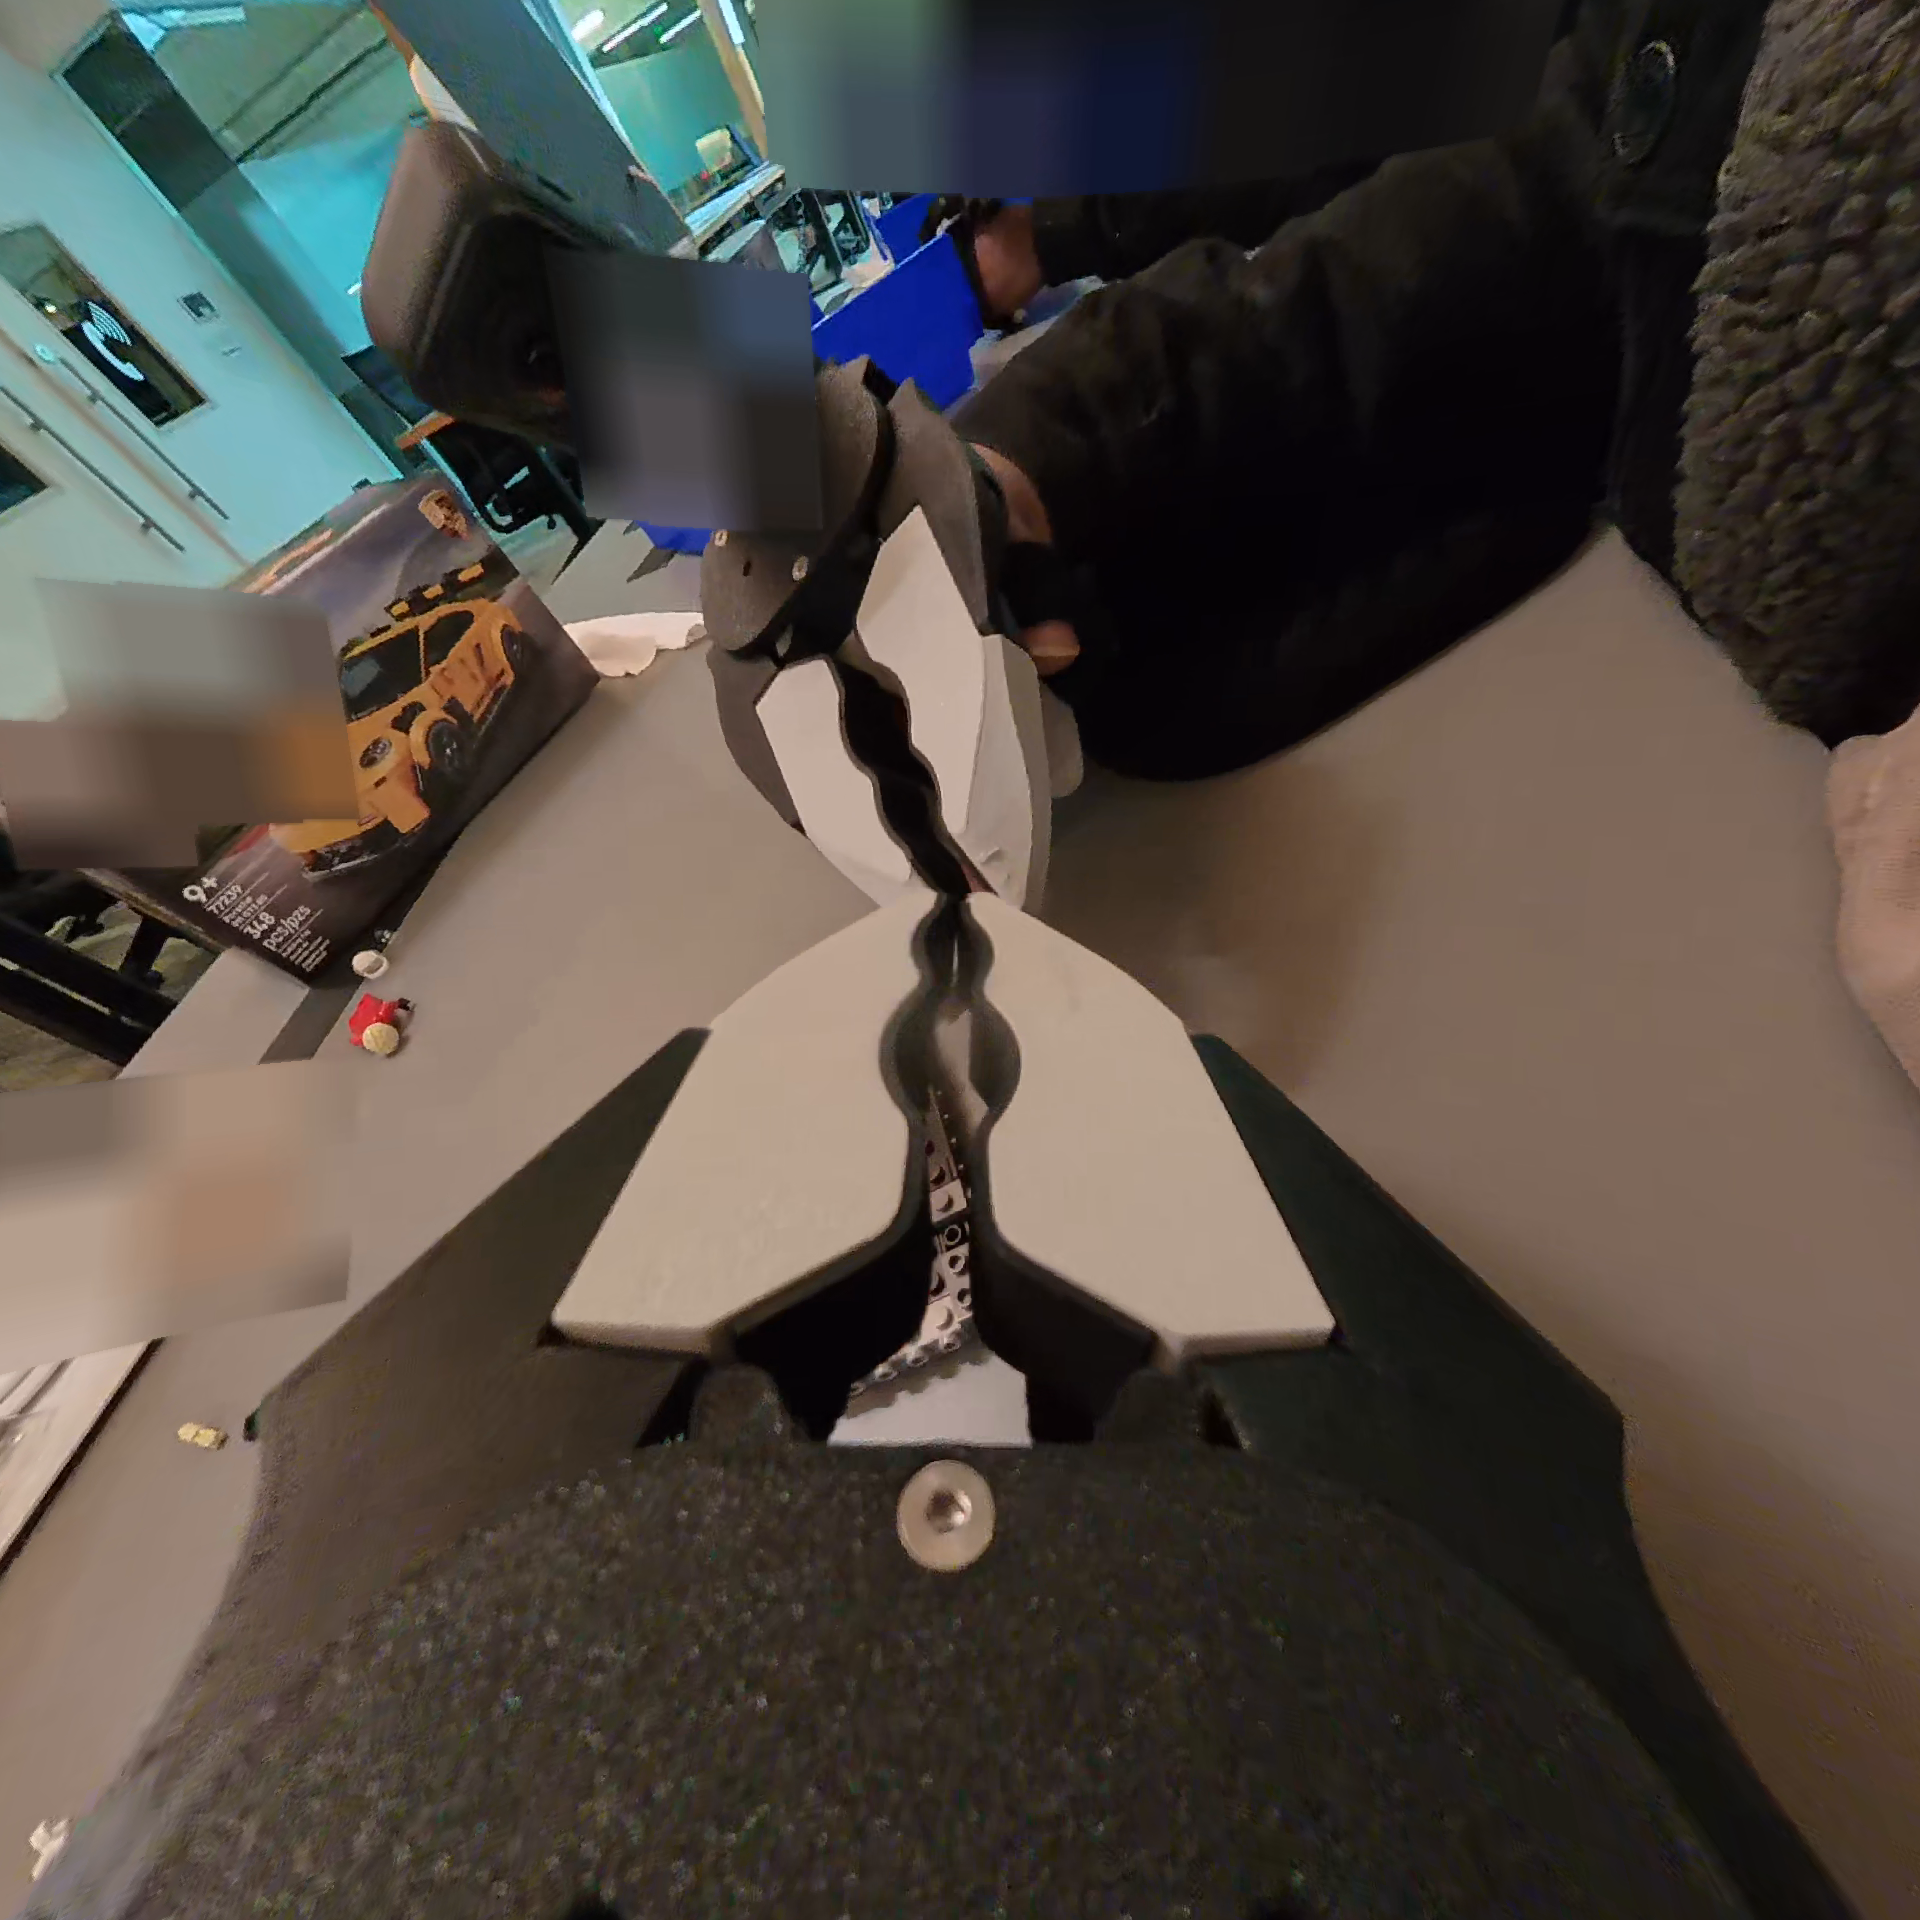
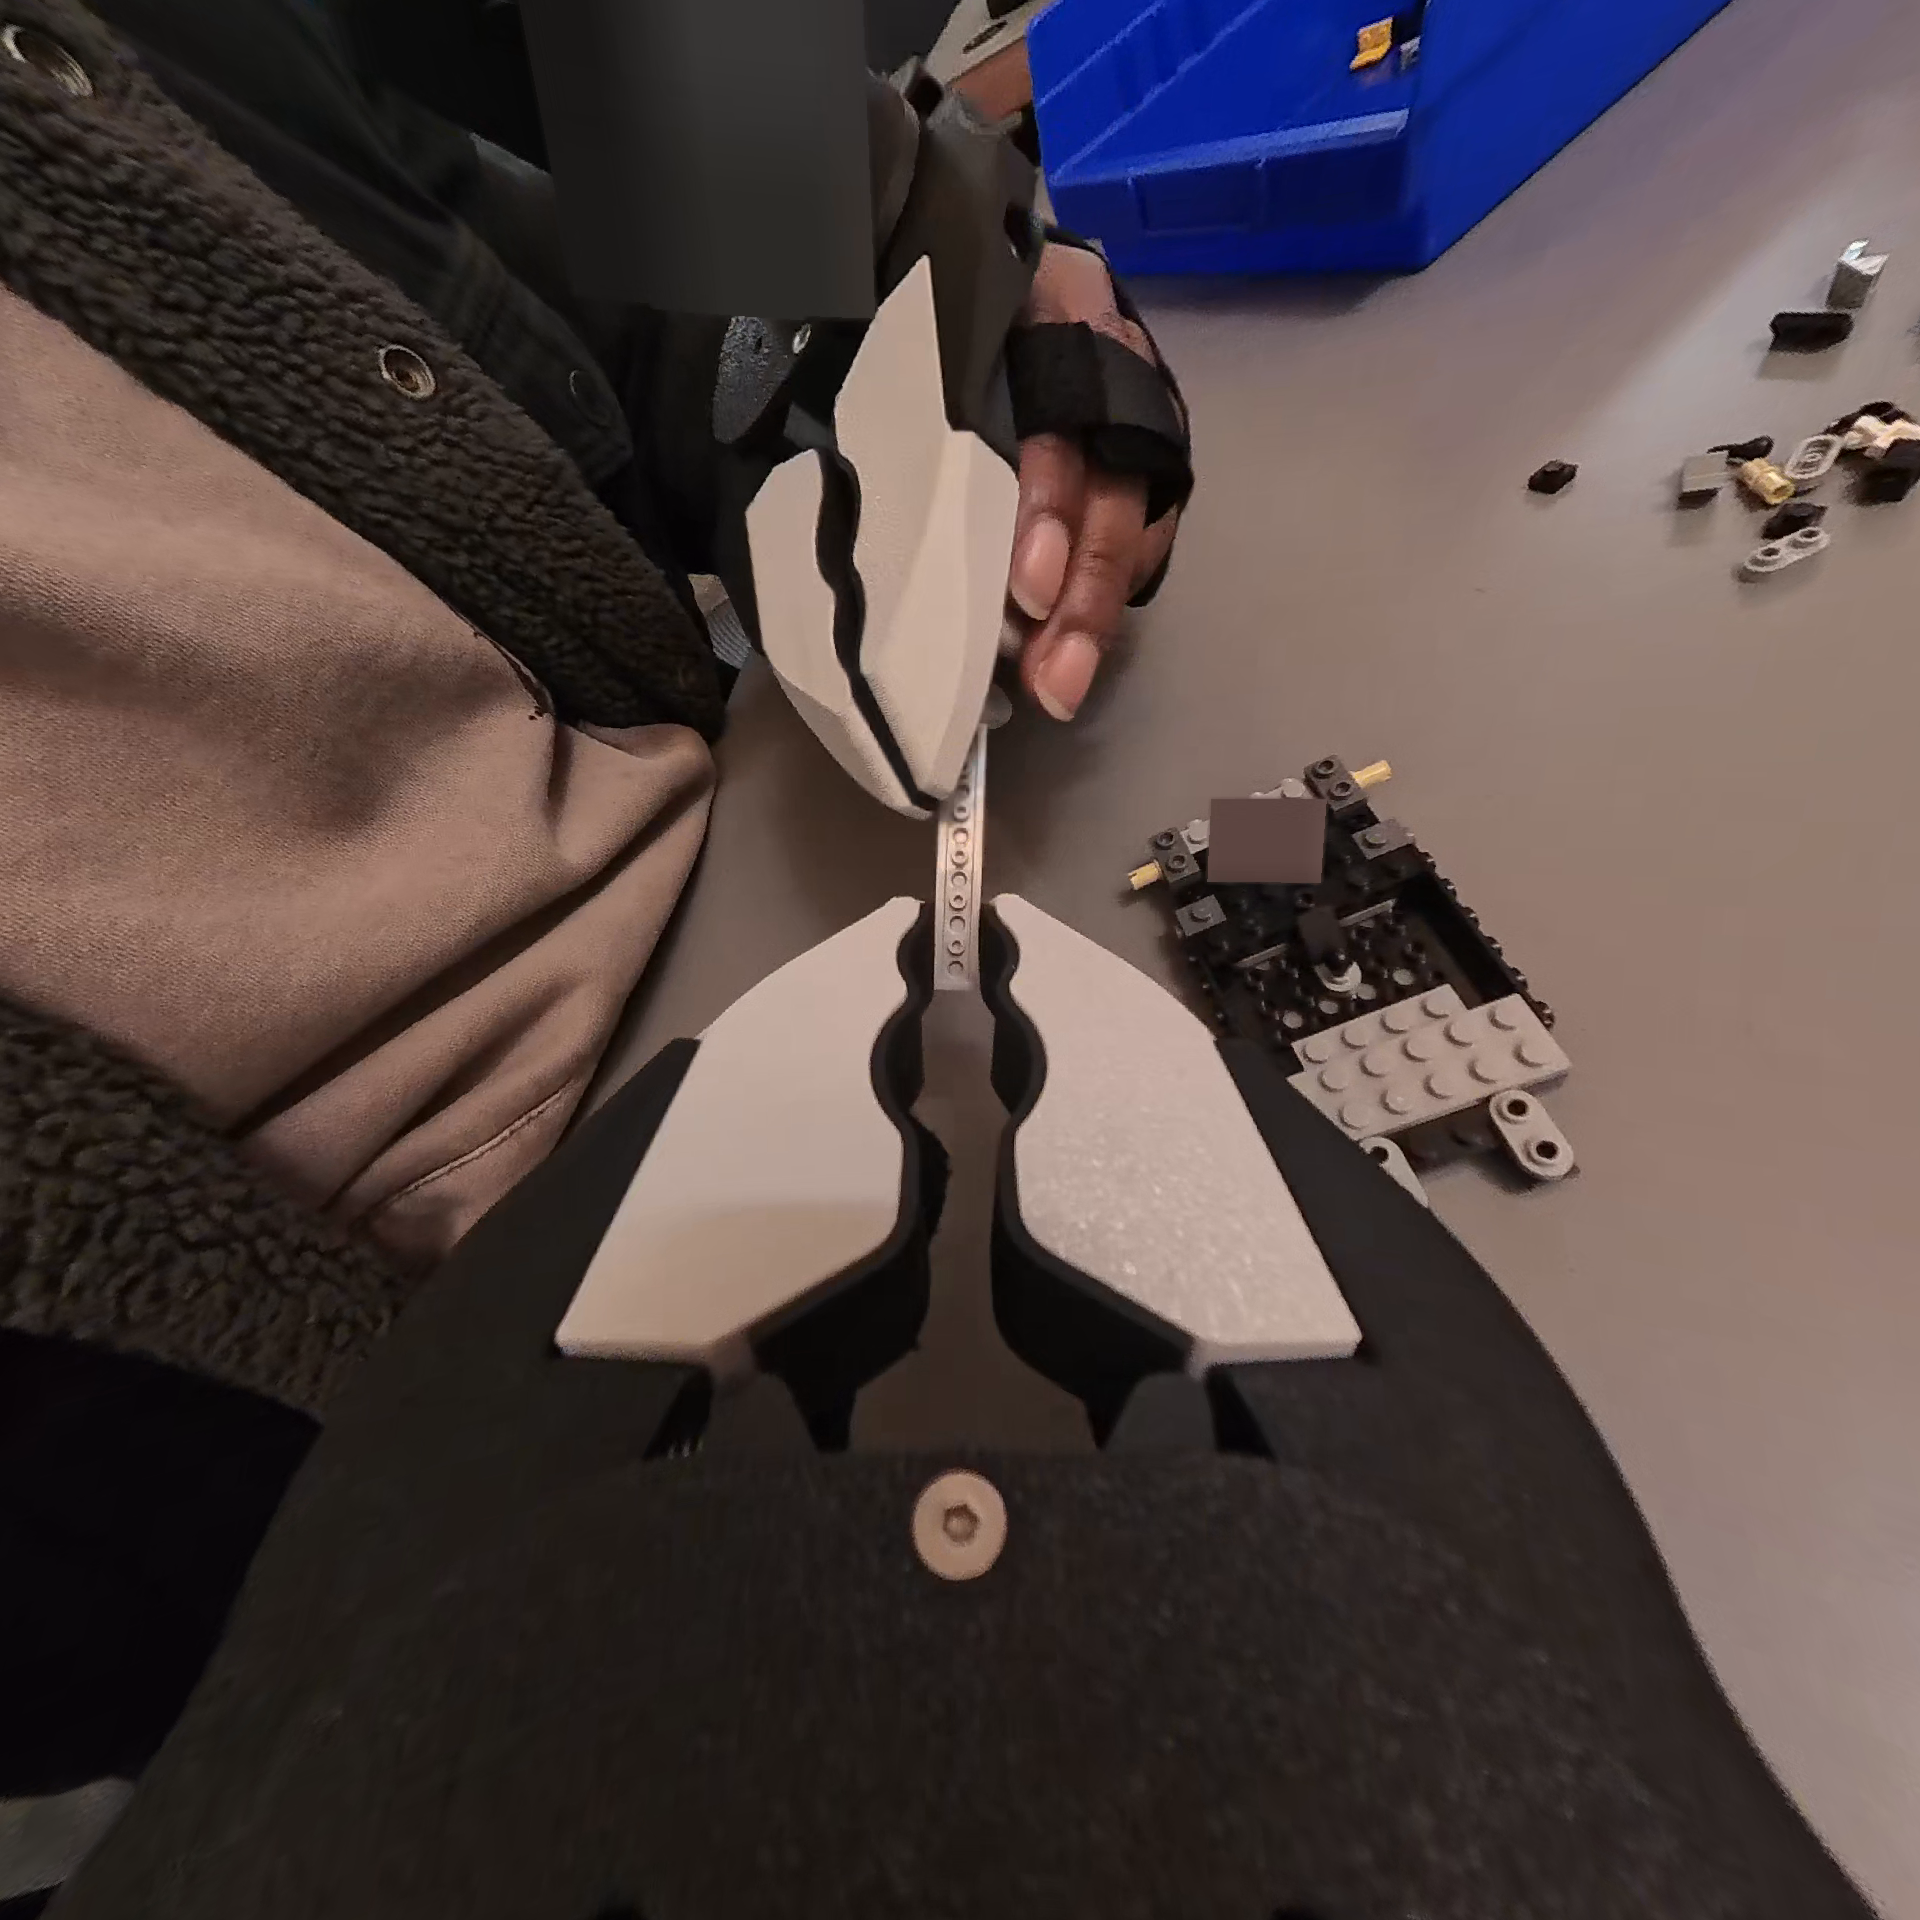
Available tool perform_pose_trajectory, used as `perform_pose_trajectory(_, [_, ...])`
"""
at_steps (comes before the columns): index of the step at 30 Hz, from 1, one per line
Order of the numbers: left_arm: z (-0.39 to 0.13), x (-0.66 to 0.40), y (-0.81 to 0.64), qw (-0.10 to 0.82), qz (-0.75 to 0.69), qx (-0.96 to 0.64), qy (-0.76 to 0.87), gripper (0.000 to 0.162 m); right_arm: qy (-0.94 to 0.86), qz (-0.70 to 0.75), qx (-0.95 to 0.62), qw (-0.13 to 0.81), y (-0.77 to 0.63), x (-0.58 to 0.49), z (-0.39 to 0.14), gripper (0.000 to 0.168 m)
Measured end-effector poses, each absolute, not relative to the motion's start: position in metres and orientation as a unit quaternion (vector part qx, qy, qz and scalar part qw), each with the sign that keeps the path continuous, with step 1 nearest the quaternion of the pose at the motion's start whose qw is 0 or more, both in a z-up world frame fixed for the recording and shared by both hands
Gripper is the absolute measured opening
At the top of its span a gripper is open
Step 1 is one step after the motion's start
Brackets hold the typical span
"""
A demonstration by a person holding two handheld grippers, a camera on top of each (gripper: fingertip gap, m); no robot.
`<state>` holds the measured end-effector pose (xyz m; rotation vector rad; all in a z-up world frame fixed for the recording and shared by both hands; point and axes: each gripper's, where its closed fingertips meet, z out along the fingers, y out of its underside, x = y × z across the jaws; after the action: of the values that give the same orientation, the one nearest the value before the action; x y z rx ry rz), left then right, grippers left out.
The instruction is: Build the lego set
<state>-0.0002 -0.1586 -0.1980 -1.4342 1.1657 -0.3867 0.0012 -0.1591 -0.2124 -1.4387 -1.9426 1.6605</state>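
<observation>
My right gripper [image 2: 958, 914] is shut on the near end of a long, narrow light grey plate [image 2: 961, 873] and holds it above the grey table [image 2: 1351, 623]. My left gripper [image 2: 920, 800] comes in from the far side with its fingers closed together, its tips against the far part of the plate, which runs on behind one finger. In the left wrist view the left gripper [image 1: 951, 914] is shut tip to tip with the right gripper [image 1: 940, 873]. The studded plate [image 1: 948, 1236] shows below, through the opening between the left fingers.
A black car chassis [image 2: 1340, 935] with a grey plate [image 2: 1434, 1060] on it lies to the right. A blue bin [image 2: 1299, 135] stands behind it, with loose small pieces [image 2: 1787, 478] nearby. The set's box [image 1: 416, 727] and a red piece [image 1: 379, 1023] lie at the left. A person's coat [image 2: 260, 727] is close by.
</observation>
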Motion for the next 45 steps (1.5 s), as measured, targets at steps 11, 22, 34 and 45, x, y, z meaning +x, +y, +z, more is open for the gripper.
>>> perform_pose_trajectory(11, [-0.196, -0.003, -0.157, 0.595, -0.155, -0.612, 0.498, 0.022, -0.649, 0.577, -0.485, 0.100, -0.160, 0.002, -0.208, 0.008])
perform_pose_trajectory(22, [-0.203, 0.004, -0.167, 0.577, -0.153, -0.603, 0.529, 0.007, -0.653, 0.583, -0.476, 0.081, -0.166, 0.005, -0.208, 0.007])
perform_pose_trajectory(34, [-0.201, 0.002, -0.165, 0.577, -0.158, -0.609, 0.522, 0.003, -0.634, 0.599, -0.481, 0.085, -0.161, 0.003, -0.202, 0.008])
perform_pose_trajectory(45, [-0.193, -0.006, -0.157, 0.544, -0.269, -0.668, 0.431, 0.000, -0.620, 0.599, -0.496, 0.104, -0.152, -0.002, -0.202, 0.011])
